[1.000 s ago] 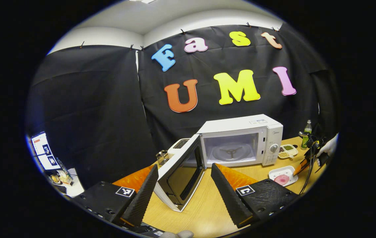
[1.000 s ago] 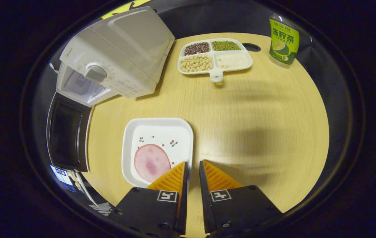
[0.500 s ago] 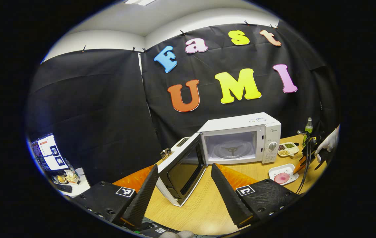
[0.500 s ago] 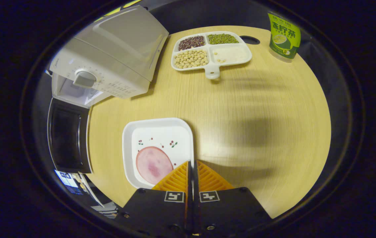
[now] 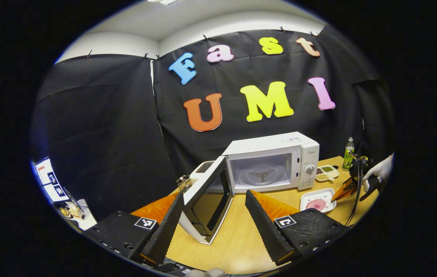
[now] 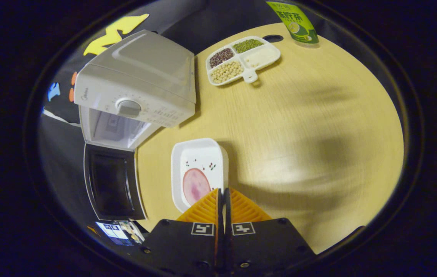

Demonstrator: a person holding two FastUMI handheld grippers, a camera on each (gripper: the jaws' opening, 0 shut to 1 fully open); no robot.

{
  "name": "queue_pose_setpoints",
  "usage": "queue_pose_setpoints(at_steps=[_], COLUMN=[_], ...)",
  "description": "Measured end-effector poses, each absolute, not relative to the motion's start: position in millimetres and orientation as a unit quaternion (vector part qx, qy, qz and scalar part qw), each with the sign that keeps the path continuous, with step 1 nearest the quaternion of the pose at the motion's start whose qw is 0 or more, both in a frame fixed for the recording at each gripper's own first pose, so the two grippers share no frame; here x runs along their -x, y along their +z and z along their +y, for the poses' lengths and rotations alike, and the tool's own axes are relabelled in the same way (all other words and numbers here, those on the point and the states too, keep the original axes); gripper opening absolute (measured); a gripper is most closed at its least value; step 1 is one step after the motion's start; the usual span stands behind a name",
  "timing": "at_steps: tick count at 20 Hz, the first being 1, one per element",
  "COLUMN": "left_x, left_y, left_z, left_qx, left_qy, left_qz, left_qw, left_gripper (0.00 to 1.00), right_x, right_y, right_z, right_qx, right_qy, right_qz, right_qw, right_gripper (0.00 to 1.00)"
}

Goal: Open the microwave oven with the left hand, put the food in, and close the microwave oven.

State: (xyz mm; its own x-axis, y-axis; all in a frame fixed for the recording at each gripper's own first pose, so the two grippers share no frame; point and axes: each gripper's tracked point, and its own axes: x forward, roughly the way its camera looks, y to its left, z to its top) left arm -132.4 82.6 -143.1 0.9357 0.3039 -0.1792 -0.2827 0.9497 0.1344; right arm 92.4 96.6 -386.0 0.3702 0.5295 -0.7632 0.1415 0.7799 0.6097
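Note:
The white microwave (image 5: 272, 159) stands at the back of the wooden table (image 5: 237, 246), cavity bare, its door (image 5: 207, 202) swung wide to the left. My left gripper (image 5: 214, 192) is open in front of that door, holding nothing. A white square plate (image 6: 199, 163) carries a pink meat slice (image 6: 194, 185). My right gripper (image 6: 224, 190) is shut on the plate's near right rim. From above I see the microwave (image 6: 137, 88) and its door (image 6: 112, 186) to the plate's left. The plate (image 5: 317, 199) and a gloved hand (image 5: 380, 170) lie at the far right in the left gripper view.
A divided tray (image 6: 241, 59) of beans and grains sits right of the microwave, with a green bottle (image 6: 293, 19) behind it. Bare tabletop (image 6: 310, 127) stretches right of the plate. A small table with screens (image 5: 51, 179) stands low on the left.
My right gripper closed on the plate's rim, then swung with it toward the microwave. My left gripper stayed open and drew back slightly from the door.

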Motion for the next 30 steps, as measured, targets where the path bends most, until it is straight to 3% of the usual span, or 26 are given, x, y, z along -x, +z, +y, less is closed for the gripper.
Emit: queue_pose_setpoints(at_steps=[4, 5, 7, 8, 10, 11, 12, 16, 18, 30], left_x=[129.2, 128.3, 128.1, 128.5, 128.7, 128.3, 127.9, 130.1, 130.3, 134.3], left_y=[-136.8, -135.9, -132.7, -132.9, -134.0, -135.0, -137.0, -147.0, -151.7, -197.3], left_z=[101.3, 106.5, 116.5, 121.5, 128.5, 133.9, 139.5, 153.3, 162.6, 219.8], left_qx=[-0.056, -0.057, -0.061, -0.061, -0.061, -0.061, -0.062, -0.060, -0.069, -0.044], left_qy=[0.133, 0.130, 0.128, 0.126, 0.121, 0.119, 0.118, 0.111, 0.113, 0.168], left_qz=[0.092, 0.092, 0.089, 0.094, 0.100, 0.103, 0.107, 0.114, 0.105, 0.130], left_qw=[0.985, 0.986, 0.986, 0.986, 0.986, 0.986, 0.985, 0.985, 0.986, 0.976], left_gripper=[0.95, 0.95, 0.95, 0.95, 0.95, 0.95, 0.95, 0.95, 0.95, 0.96], right_x=[-90.4, -88.6, -88.8, -88.2, -90.1, -91.1, -93.8, -102.5, -111.2, -195.5], right_y=[-360.8, -353.5, -341.5, -334.3, -323.9, -318.0, -312.8, -300.7, -295.0, -289.9], right_z=[128.3, 137.2, 161.0, 174.3, 201.9, 214.1, 228.6, 281.3, 301.5, 370.3], right_qx=[-0.366, -0.379, -0.407, -0.424, -0.452, -0.460, -0.471, -0.517, -0.533, -0.586], right_qy=[0.119, 0.118, 0.122, 0.125, 0.131, 0.134, 0.139, 0.150, 0.142, 0.089], right_qz=[0.504, 0.496, 0.473, 0.460, 0.433, 0.417, 0.401, 0.359, 0.331, 0.223], right_qw=[0.773, 0.772, 0.772, 0.770, 0.769, 0.772, 0.773, 0.762, 0.766, 0.774], right_gripper=[0.00, 0.04, 0.00, 0.04, 0.00, 0.04, 0.00, 0.04, 0.00, 0.04])
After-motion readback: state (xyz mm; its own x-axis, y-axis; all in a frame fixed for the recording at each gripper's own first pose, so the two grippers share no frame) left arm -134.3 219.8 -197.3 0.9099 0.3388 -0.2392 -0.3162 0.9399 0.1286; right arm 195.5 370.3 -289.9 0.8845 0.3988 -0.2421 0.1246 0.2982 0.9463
